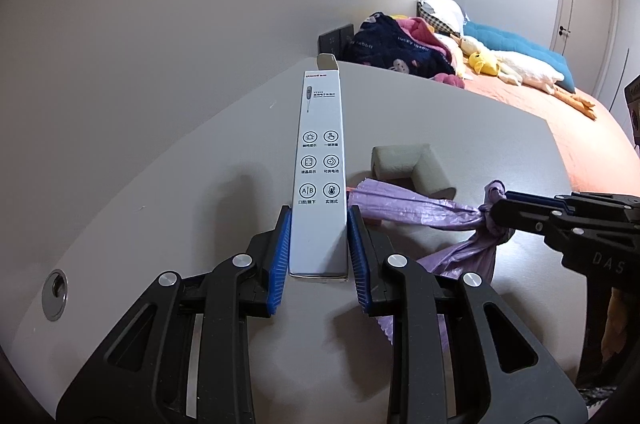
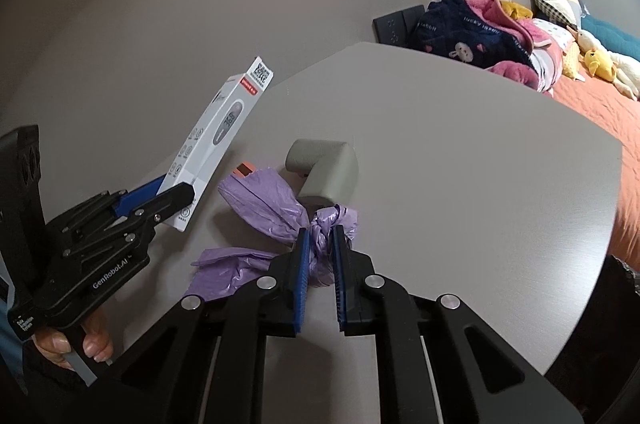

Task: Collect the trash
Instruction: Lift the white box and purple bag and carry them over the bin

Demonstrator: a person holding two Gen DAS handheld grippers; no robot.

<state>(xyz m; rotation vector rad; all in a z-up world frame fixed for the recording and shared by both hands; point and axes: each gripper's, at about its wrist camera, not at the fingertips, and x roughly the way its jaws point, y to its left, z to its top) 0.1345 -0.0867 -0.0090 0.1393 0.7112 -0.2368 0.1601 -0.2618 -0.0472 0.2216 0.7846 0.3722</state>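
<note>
In your left wrist view, your left gripper (image 1: 319,220) has its blue-padded fingers (image 1: 281,248) clamped on the near end of a long white thermometer box (image 1: 320,160), one pad on each long side. The box runs away from you above the grey counter (image 1: 160,164), its far flap open. Just right of the box lies a purple trash bag (image 1: 416,210), stretched sideways, and behind it sits a grey corner guard (image 1: 408,164), touching or nearly touching the bag. Your right gripper (image 1: 498,210) comes in from the right edge, its tips closed on the bag's knot. A round metal grommet (image 1: 55,294) is set in the counter at the lower left. Beyond the counter stands a bed (image 1: 560,112) with an orange cover, a heap of clothes and plush toys.

In your right wrist view, your right gripper (image 2: 320,244) has its fingers (image 2: 302,264) pinched tight on the knotted neck of the purple trash bag (image 2: 264,200); the knot bulges above the pads and the rest of the bag spreads left over the counter (image 2: 460,164). The corner guard (image 2: 324,164) sits just behind the bag. At the left, your left gripper (image 2: 176,198) holds the thermometer box (image 2: 216,140) tilted up off the counter, and your hand (image 2: 68,340) wraps its handle.
</note>
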